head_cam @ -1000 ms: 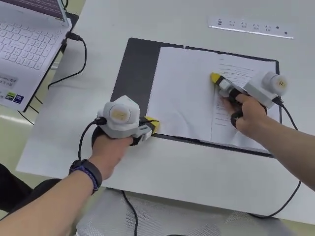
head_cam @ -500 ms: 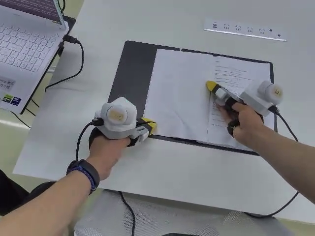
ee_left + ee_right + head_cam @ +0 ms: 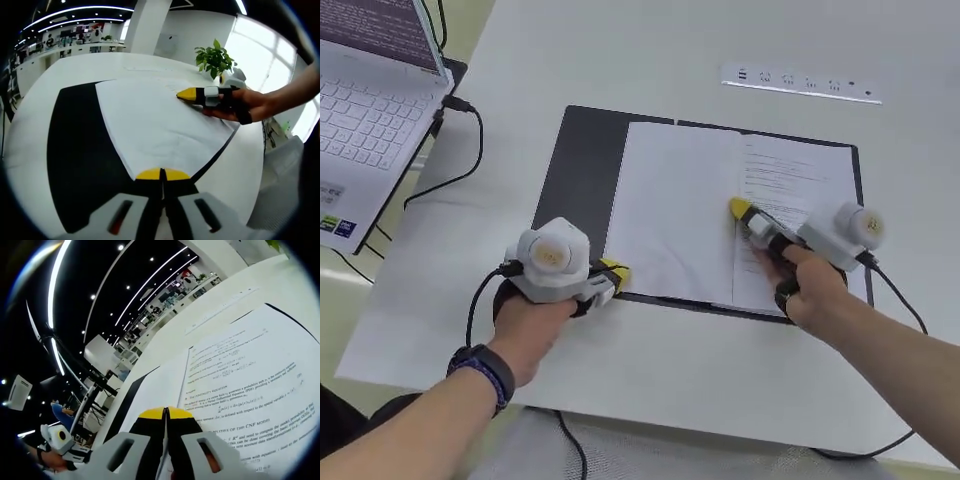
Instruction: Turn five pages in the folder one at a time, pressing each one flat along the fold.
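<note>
1. Folder [image 3: 582, 180] lies open at mid-table [image 3: 620, 60], spine running far to near; bare black cover at left, blank turned leaf [image 3: 670, 210] next to it, printed page [image 3: 798, 180] at right.
2. Right claw [image 3: 738, 209] is pressed together, pinching nothing; tip is down on the paper at the fold, between blank leaf and printed page; judged: shut tips make one blunt point for creasing along the fold.
3. Left claw [image 3: 617, 270] is also pressed together and empty; it sits at the folder's near edge, just beside the blank leaf's near-left corner; judged: a hold-down, so the folder does not slide under the press.
4. Head view gives the layout: laptop [image 3: 370, 100] far left, power strip [image 3: 800, 82] far side; contact at the tips is hard to judge from above.
5. Left gripper view shows the right claw side-on, lying low on the sheet; a plant [image 3: 215, 55] stands beyond.
6. Right gripper view shows lines of print and the fold leading away from its tips.
7. Number of pages turned: cannot tell.
</note>
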